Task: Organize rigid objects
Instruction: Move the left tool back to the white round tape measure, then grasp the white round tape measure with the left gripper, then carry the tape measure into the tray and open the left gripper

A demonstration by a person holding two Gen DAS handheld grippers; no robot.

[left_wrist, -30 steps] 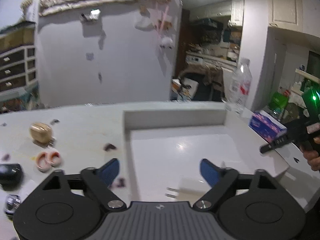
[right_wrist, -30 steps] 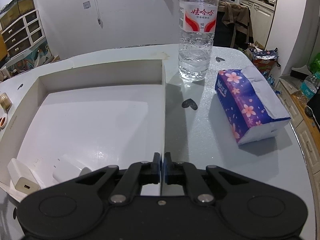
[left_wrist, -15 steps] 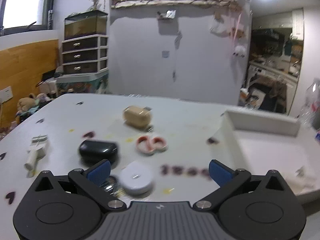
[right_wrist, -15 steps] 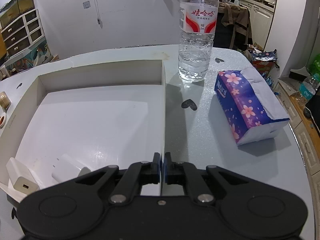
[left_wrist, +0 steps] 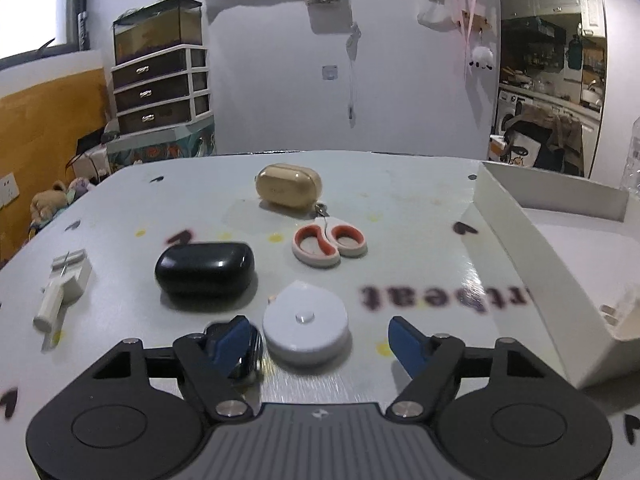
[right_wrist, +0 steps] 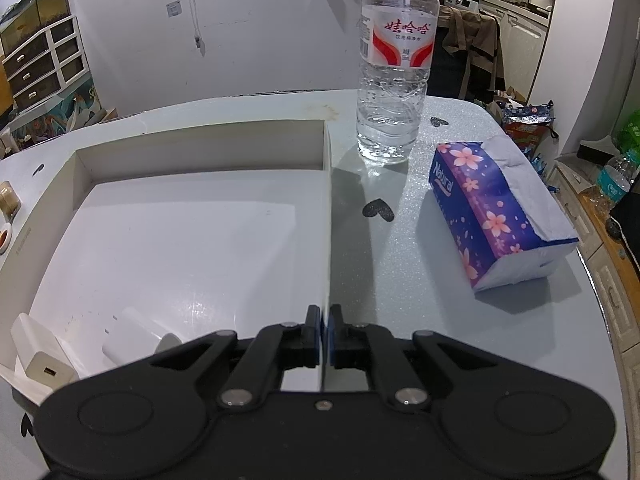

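**Q:** What are your two grippers doing right now?

**Me:** My left gripper is low over the table and its jaws are closing, but the pads aren't pressing anything. The round white tape measure sits between the fingers, nearer the left one. Beyond it there's a black case, small scissors with orange-lined handles, and a tan case furthest back. A white plastic tool lies off to the left.

**Q:** And the right one?

**Me:** My right gripper is clenched on the right wall of the white tray, the wall pinched between its pads. Two white chargers lie in the tray's near left corner. A water bottle stands right of the tray, and a tissue pack lies near it.
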